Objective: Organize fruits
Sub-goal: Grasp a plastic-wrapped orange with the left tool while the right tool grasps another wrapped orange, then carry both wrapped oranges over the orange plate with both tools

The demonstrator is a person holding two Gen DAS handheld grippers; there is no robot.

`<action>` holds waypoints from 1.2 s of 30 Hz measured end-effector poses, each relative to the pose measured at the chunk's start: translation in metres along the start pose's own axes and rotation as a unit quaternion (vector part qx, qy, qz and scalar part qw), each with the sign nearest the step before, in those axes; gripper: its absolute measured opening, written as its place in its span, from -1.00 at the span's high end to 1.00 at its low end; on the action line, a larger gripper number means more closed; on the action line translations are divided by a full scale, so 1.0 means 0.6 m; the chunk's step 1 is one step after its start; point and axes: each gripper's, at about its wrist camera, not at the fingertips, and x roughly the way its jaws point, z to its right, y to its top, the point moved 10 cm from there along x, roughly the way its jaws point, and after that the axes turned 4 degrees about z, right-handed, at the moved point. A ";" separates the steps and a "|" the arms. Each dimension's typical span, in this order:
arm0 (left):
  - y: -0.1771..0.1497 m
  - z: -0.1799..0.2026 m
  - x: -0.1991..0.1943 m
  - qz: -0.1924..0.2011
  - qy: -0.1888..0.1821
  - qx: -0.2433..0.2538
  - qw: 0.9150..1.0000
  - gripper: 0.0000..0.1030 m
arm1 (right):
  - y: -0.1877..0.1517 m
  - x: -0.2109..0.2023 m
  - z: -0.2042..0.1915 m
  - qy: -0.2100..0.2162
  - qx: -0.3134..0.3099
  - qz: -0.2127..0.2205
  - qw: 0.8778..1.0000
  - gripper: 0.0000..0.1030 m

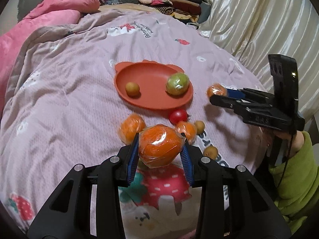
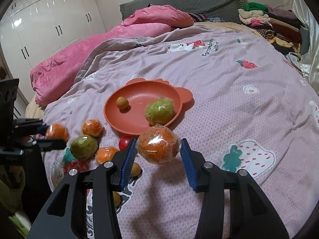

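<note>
Both tongs are clamped on wrapped oranges: the left gripper (image 1: 161, 149) pinches a large orange (image 1: 160, 146) between its blue pads, held above the pink quilt (image 1: 69, 99) on the near side of the plate (image 1: 147, 97), and the right gripper (image 2: 158, 147) grips a second orange (image 2: 158, 146), its left pad pressed on the fruit and its right pad at the wrapping's edge. In the left view the right gripper (image 1: 218, 92) reaches in from the right with its orange (image 1: 216, 90) just right of the plate's rim; in the right view the left gripper (image 2: 51, 136) comes in from the left with its orange (image 2: 56, 132). On the plate lie a small tan fruit (image 1: 132, 88) at the left and a wrapped green fruit (image 1: 177, 84) at the right, apart from each other. Near the plate's near edge on the quilt sit a red tomato (image 1: 178, 116), two more wrapped oranges (image 1: 131, 127) (image 1: 187, 130), another green fruit (image 2: 83, 147) and small tan fruits (image 1: 199, 126). A pink blanket (image 2: 83, 57) is bunched at the far left, folded clothes (image 2: 269, 23) are stacked at the far right, and white wardrobes (image 2: 39, 20) stand beyond the bed at the left.
</note>
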 end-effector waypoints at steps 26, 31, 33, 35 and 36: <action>0.081 -0.017 0.074 -0.009 -0.011 0.018 1.000 0.42 | 0.055 0.007 0.023 -0.025 -0.002 0.013 1.000 0.16; 0.093 -0.018 0.088 -0.013 -0.010 0.026 1.000 0.42 | 0.069 0.010 0.022 -0.026 -0.007 0.017 1.000 0.15; 0.098 -0.017 0.094 -0.015 -0.009 0.030 0.999 0.42 | 0.073 0.012 0.020 -0.025 -0.009 0.018 0.999 0.16; 0.099 -0.016 0.100 -0.018 -0.009 0.034 0.999 0.42 | 0.077 0.015 0.020 -0.025 -0.011 0.018 0.999 0.15; 0.100 -0.016 0.103 -0.020 -0.009 0.035 0.999 0.42 | 0.079 0.017 0.020 -0.025 -0.012 0.018 0.999 0.15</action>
